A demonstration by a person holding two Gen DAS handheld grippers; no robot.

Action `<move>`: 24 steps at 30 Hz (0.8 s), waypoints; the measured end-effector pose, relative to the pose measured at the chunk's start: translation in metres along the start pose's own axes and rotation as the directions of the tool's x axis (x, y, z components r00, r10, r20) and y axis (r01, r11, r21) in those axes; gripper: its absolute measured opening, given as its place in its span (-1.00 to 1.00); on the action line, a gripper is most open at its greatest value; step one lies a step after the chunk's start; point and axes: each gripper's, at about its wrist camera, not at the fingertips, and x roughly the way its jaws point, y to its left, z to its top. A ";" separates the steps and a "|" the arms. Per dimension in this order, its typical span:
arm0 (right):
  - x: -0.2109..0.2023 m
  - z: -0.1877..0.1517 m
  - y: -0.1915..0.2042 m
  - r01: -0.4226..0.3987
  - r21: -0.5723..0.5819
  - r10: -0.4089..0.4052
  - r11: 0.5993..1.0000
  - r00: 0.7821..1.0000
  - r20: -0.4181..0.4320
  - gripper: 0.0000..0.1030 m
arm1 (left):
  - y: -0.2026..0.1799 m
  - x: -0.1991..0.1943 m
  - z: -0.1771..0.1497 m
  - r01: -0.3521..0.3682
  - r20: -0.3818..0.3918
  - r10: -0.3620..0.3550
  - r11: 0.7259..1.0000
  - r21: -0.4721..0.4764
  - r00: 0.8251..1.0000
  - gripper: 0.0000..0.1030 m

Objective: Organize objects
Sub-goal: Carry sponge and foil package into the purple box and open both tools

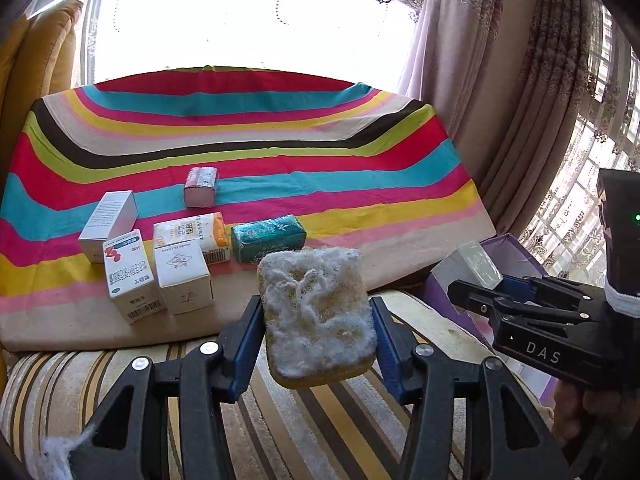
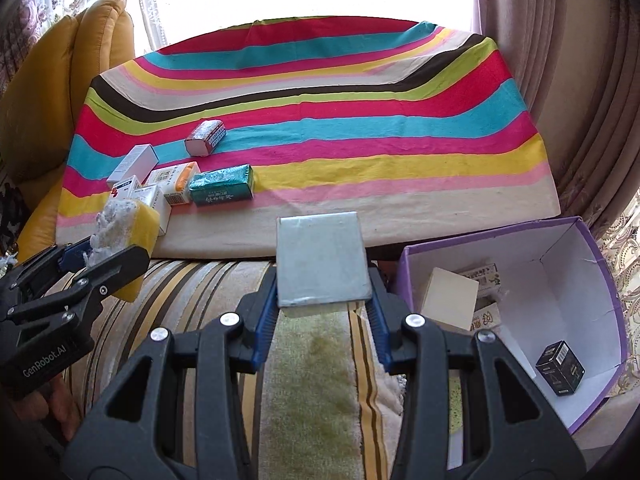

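We hold a yellow sponge in our left gripper. Its two blue fingers squeeze the sponge from both sides, so it hangs in the air with its fuzzy white face up. Our right gripper is closed on a flat grey box in the same way, one finger on each side.

The purple box is our landmark. It sits open, just to the right of the grey box. We think things go in there, because a cream box and a small black box already lie inside it. The grey box is near its rim, so it may go in first. The sponge is farther to the left of the purple box.

Well to the left of the purple box, on the striped cloth, more wait: a green pack, a pink pack and some white medicine boxes, set close in a bunch.
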 end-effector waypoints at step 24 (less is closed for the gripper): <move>-0.051 -0.060 -0.179 0.322 0.242 -0.321 0.915 0.946 -0.045 -0.12 | -0.158 0.044 0.008 0.301 -0.154 -0.266 0.906 0.297 0.952 0.03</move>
